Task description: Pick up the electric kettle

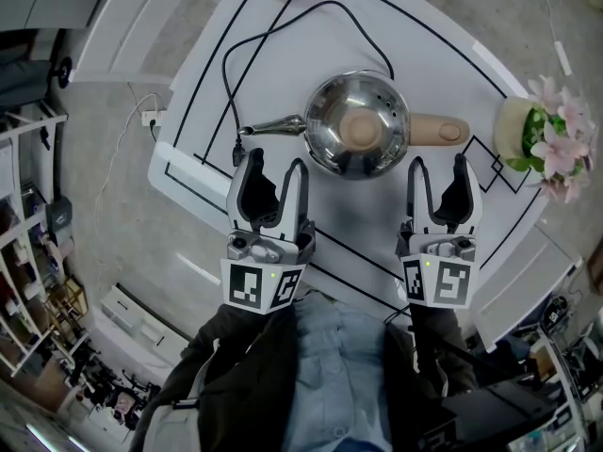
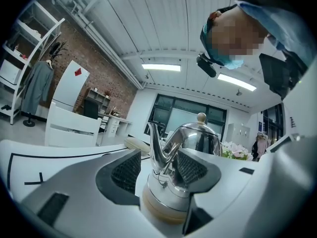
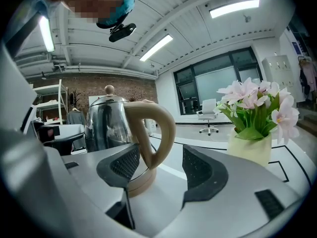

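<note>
On the white worktop (image 1: 452, 64), just ahead of both claws: the electric kettle (image 1: 356, 125), upright on its tan base (image 2: 163, 209), shiny steel, round lid knob (image 1: 361, 132) on top. Points its spout (image 1: 273, 125) to the left and its tan handle (image 1: 441, 130) to the right (as seen from the head view). Trails a black cord (image 1: 283, 26) from the spout side across the worktop's far part.

Left claw (image 1: 276, 163): spread wide, pinching nothing. Sits just beside the kettle's near-left flank, under the spout, tips close to the steel body yet apart from it. In the left gripper view, left claw (image 2: 158, 167) frames the spout (image 2: 156, 145) and the kettle (image 2: 195, 140) in the gap between its pads, both beyond the pads and untouched.

Right claw (image 1: 438, 163): likewise spread, empty. Lies just on the near side of the handle, tips near it, no contact. In the right gripper view, right claw (image 3: 161, 165) lines up the handle (image 3: 161, 133) in the gap beyond its pads, the kettle (image 3: 104, 123) to the left, a pot of pink flowers (image 3: 255, 108) to the right.

Both hands held side by side before the torso, in dark sleeves (image 1: 236, 347), claws aimed away from the body toward the kettle, close to level, marker cubes (image 1: 264, 285) turned up toward the head camera.
</note>
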`<action>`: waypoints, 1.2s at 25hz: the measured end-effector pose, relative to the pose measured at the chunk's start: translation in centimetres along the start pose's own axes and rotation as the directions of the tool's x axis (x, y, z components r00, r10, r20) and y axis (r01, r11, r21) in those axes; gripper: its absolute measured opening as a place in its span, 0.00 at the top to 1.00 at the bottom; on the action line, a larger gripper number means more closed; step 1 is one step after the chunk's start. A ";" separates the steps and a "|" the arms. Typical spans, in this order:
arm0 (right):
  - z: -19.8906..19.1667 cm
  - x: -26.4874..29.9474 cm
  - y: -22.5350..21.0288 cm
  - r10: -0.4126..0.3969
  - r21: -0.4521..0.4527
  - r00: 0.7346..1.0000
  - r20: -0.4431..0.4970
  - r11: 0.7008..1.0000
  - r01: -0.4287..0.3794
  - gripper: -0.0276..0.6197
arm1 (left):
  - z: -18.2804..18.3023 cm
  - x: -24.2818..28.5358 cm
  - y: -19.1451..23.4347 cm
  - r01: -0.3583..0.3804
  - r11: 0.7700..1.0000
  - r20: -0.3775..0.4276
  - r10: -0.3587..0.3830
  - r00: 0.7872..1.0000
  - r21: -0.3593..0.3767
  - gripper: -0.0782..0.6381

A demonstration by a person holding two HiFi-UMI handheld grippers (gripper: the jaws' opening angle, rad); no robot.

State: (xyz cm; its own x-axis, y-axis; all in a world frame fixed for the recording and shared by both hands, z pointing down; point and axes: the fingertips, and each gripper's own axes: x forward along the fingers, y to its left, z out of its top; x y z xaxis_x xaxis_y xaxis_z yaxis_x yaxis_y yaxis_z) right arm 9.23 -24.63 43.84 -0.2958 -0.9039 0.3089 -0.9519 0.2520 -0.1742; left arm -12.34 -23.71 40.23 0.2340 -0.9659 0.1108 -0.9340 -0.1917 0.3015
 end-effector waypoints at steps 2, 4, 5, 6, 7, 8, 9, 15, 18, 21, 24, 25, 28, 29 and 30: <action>0.0 0.2 -0.2 -0.006 0.001 1.000 0.000 1.000 0.006 0.56 | 0.1 0.4 0.3 -0.005 1.000 0.003 0.005 1.000 -0.001 0.58; -0.1 0.5 -0.4 -0.011 0.002 1.000 0.000 1.000 0.011 0.56 | 0.1 0.8 0.6 -0.006 1.000 0.005 0.006 1.000 -0.002 0.58; -0.1 0.6 -0.5 -0.015 0.003 1.000 -0.001 1.000 0.015 0.56 | 0.1 1.0 0.6 -0.005 1.000 0.006 0.005 1.000 -0.002 0.58; -0.1 0.7 -0.6 -0.018 0.004 1.000 -0.001 1.000 0.018 0.56 | 0.1 1.2 0.7 -0.005 1.000 0.006 0.005 1.000 -0.002 0.58; -0.2 0.8 -0.7 -0.021 0.005 1.000 -0.002 1.000 0.021 0.56 | 0.1 1.4 0.8 -0.004 1.000 0.006 0.004 1.000 -0.002 0.58; -0.2 1.0 -0.8 -0.023 0.006 1.000 -0.002 1.000 0.023 0.56 | 0.1 1.5 0.8 -0.005 1.000 0.007 0.005 1.000 -0.002 0.58; -0.2 1.1 -0.9 -0.025 0.007 1.000 -0.002 1.000 0.025 0.56 | 0.1 1.7 0.9 -0.008 1.000 0.007 0.008 1.000 -0.003 0.58; -0.2 1.7 -1.3 -0.035 0.013 0.999 -0.002 0.999 0.035 0.56 | 0.5 2.6 1.7 -0.018 1.000 0.020 0.018 1.000 -0.009 0.58; -0.1 2.0 -1.4 -0.039 0.005 0.999 -0.005 0.999 0.039 0.56 | 0.7 3.1 2.0 -0.018 1.000 0.027 0.018 0.999 -0.011 0.58; -0.1 2.3 -1.5 -0.041 -0.006 0.999 -0.010 0.999 0.041 0.56 | 0.9 3.2 2.0 -0.011 1.000 0.030 0.011 0.999 -0.014 0.58; 0.0 2.5 -1.4 -0.045 -0.012 0.999 -0.011 0.999 0.044 0.56 | 1.0 3.3 2.0 -0.002 1.000 0.033 0.003 0.999 -0.017 0.58; 0.1 2.6 -1.3 -0.045 -0.013 0.999 -0.011 0.999 0.045 0.56 | 1.2 3.4 2.0 0.001 1.000 0.037 0.000 0.999 -0.019 0.58; 0.1 2.8 -1.1 -0.044 -0.015 0.999 -0.014 0.999 0.044 0.56 | 1.7 3.8 1.9 0.011 1.000 0.048 -0.010 0.999 -0.020 0.58; 0.2 2.9 -1.0 -0.045 -0.015 0.999 -0.013 0.999 0.045 0.56 | 1.8 3.9 1.9 0.013 1.000 0.049 -0.012 0.999 -0.021 0.58; 0.2 3.0 -1.0 -0.047 -0.015 0.999 -0.012 0.999 0.046 0.56 | 1.8 3.9 1.9 0.015 1.000 0.049 -0.013 0.999 -0.022 0.58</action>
State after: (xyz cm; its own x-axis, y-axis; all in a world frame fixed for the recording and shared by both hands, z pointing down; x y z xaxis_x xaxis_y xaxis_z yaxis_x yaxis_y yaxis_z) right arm 9.35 -27.69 44.78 -0.2521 -0.9105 0.3278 -0.9657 0.2148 -0.1460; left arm -13.72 -28.21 39.53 0.2330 -0.9706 0.0600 -0.9245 -0.2019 0.3234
